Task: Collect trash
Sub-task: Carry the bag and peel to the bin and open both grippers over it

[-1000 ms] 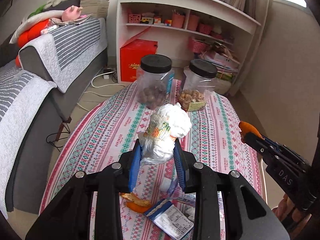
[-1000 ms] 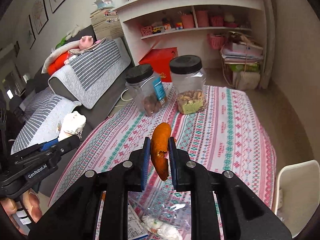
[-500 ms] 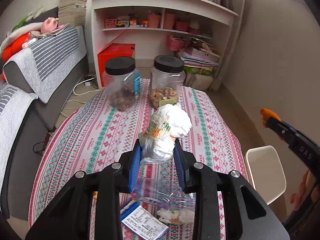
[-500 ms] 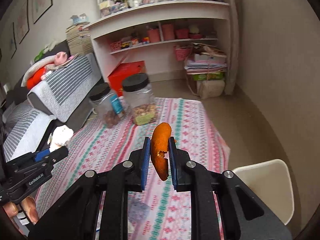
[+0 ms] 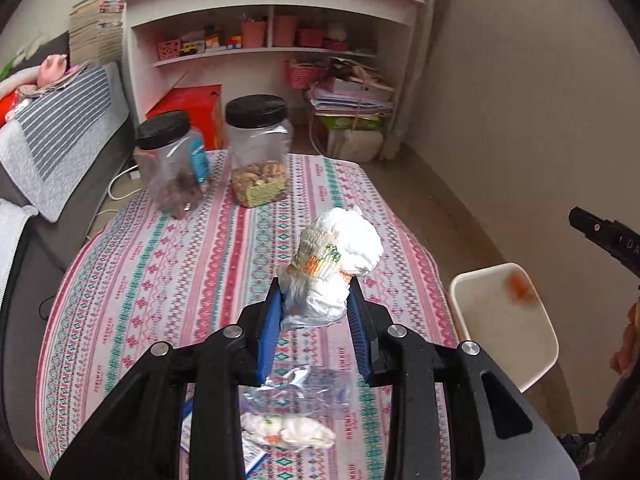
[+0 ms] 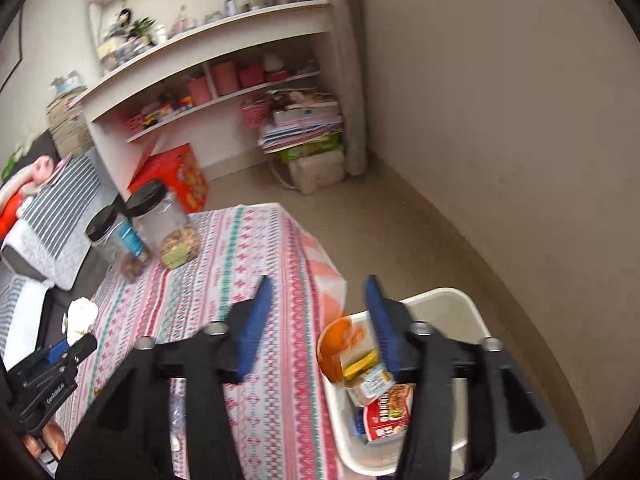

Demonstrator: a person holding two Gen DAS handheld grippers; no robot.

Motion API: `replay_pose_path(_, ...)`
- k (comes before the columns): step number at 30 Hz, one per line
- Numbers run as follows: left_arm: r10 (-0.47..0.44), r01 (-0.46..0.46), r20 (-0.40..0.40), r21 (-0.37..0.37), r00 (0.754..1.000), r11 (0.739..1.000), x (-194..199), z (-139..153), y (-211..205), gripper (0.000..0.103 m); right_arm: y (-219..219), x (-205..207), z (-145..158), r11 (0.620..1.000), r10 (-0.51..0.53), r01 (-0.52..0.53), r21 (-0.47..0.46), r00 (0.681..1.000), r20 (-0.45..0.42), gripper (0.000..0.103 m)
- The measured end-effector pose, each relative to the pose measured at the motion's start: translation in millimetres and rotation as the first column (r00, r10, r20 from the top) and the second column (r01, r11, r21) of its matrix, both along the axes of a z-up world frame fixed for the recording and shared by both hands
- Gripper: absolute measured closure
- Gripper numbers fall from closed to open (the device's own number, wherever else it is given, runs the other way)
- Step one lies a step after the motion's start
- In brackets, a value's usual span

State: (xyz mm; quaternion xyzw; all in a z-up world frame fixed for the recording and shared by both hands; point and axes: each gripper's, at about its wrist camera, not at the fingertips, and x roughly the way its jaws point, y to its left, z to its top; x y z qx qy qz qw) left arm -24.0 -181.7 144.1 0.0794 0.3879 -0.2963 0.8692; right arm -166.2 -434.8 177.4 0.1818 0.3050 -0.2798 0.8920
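Left tool point(image 5: 314, 312) clamps wad point(image 5: 336, 268) over tablecloth point(image 5: 160, 264); right tool point(image 6: 318, 316) (just parted) empty.

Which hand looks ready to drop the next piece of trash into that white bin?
The left. The left gripper is shut on the crumpled white wad, over the table near the white bin. The right gripper has just been opening above the bin, and nothing is between its jaws.

A woven-patterned matt cloth point(image 5: 224, 264) covers the surface; on it stand clear glossy plastic jars point(image 5: 258, 152) with matt black lids, beside the cloth a smooth cream plastic bin point(image 6: 448, 304), near the jars crumpled white paper wad point(image 5: 336, 276)
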Motion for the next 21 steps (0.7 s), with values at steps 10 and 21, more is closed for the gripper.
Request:
replay_pose_path(10, -0.130, 0.130, -0.009, 0.005, 0.991, 0.991, -41.9, -5.5, -71.4, 0.071, -65.3, -78.3, 12.1, 0.975, -0.215, 0.206, 0.089, 0.970, 0.110, 0.007)
replay_pose_path(21, -0.248, 0.246, -0.123, -0.033, 0.961, 0.969, -91.6, -25.1, -166.5, 0.071, -90.4, -125.1, 23.6, 0.949, -0.307, 0.287, 0.126, 0.934, 0.184, 0.007)
